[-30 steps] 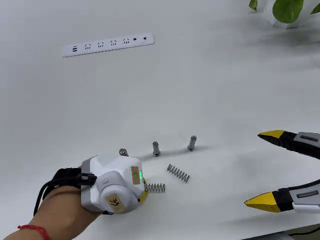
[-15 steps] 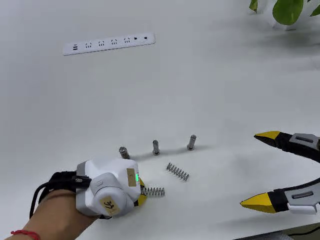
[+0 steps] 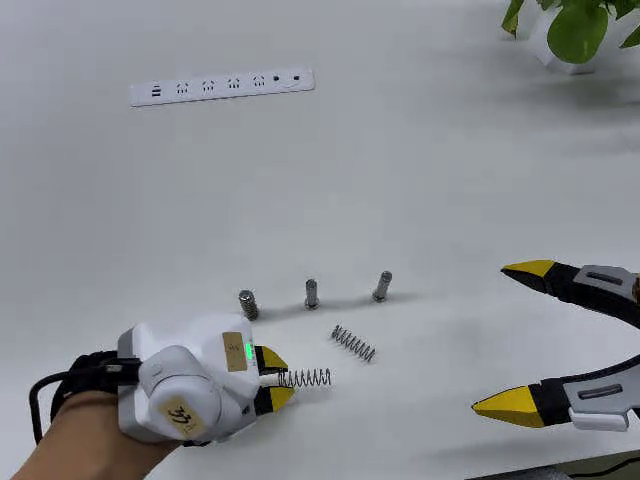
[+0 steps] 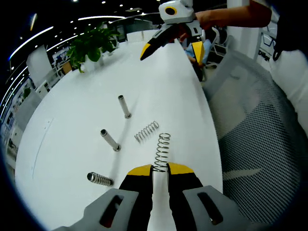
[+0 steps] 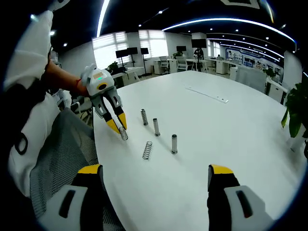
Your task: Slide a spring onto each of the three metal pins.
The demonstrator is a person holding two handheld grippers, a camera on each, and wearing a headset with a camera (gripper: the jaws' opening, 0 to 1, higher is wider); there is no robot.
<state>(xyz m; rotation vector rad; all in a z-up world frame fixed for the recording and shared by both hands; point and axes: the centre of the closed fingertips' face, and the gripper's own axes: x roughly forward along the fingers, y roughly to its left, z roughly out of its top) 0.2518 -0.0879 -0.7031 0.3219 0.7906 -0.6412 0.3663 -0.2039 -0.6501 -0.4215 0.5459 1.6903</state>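
Spring point(image 4: 162, 149); near end hidden in left tool point(image 4: 160, 168); right tool point(image 5: 154, 169) agape

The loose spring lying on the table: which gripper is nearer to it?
Left. The left gripper, shut on a second spring, is close beside the loose spring; the right gripper, jaws open, is far off on its other side.

3 pins point(image 3: 312, 294) point(image 3: 383, 286) point(image 3: 245, 297), 3 springs point(image 3: 354, 343) point(image 3: 305, 378) point(image 3: 249, 309), 1 pwr strip point(image 3: 222, 86), 1 plant point(image 3: 575, 25).
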